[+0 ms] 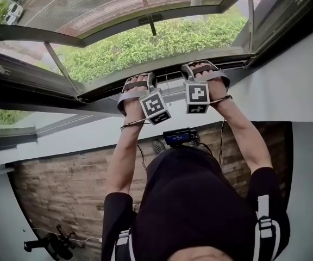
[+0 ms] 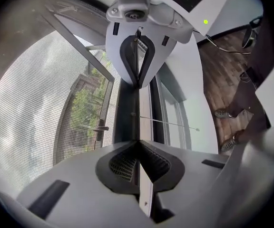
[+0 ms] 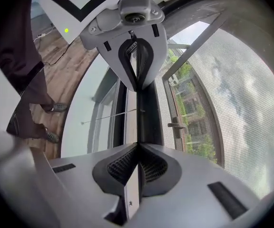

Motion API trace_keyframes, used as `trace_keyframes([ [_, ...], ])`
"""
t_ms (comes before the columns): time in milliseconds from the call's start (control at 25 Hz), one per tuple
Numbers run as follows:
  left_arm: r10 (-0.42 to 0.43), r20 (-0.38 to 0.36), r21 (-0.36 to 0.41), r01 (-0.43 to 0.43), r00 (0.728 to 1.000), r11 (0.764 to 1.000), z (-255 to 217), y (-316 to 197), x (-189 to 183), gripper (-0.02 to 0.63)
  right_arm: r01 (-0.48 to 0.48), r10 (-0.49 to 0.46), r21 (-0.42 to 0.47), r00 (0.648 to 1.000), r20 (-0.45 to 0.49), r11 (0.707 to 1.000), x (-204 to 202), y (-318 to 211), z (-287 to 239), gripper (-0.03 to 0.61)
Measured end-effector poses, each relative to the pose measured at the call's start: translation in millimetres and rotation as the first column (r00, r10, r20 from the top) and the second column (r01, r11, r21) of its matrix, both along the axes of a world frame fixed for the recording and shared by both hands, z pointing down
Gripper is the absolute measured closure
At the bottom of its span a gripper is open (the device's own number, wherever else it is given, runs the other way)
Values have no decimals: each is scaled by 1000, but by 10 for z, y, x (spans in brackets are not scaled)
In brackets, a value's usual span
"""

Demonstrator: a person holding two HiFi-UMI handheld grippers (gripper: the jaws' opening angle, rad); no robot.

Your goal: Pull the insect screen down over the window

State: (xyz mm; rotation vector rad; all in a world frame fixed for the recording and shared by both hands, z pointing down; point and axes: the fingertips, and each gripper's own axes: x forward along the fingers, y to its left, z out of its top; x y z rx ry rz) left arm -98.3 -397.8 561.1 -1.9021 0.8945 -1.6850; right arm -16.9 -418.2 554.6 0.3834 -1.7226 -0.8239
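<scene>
The insect screen's mesh (image 1: 118, 4) stretches over the open window, grey and fine. Its pull bar (image 1: 238, 63) runs across just above the sill. My left gripper (image 1: 137, 80) and right gripper (image 1: 200, 69) sit side by side on that bar, both shut on it. In the left gripper view the bar's thin pale edge (image 2: 144, 127) passes between the closed jaws of the left gripper (image 2: 138, 114), with mesh (image 2: 27, 108) to the left. In the right gripper view the same edge (image 3: 131, 127) lies clamped in the right gripper (image 3: 137, 117), mesh (image 3: 241, 103) to the right.
A thin pull cord (image 2: 175, 124) hangs off the bar. A window handle (image 1: 151, 22) shows beyond the mesh. White wall (image 1: 303, 80) flanks the frame, wooden floor (image 1: 53, 189) lies below, with a black object (image 1: 50, 243) on it.
</scene>
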Motion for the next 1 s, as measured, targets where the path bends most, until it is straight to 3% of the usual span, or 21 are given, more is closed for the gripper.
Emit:
trace_keyframes([
  [160,-10,-19,-60,9,1000,998,358,46,5,595,-10,10,-58,1000,9,998,-13,32,354,560],
  [320,-27,-23,-53,26,999,998,497,20,-1,595,-21,20,-75,1000,-3,997,-8,25,497,560],
  [560,-48,-55,-125,41,997,991,814,65,1,595,-24,23,-156,1000,-10,988,-9,61,834,560],
  [760,-57,-114,-100,46,992,994,840,-19,-10,597,-34,40,-166,999,32,986,-24,-7,832,560],
  [1000,-52,-107,-37,49,993,998,816,-2,-33,592,-20,23,-81,999,31,997,-36,12,814,558],
])
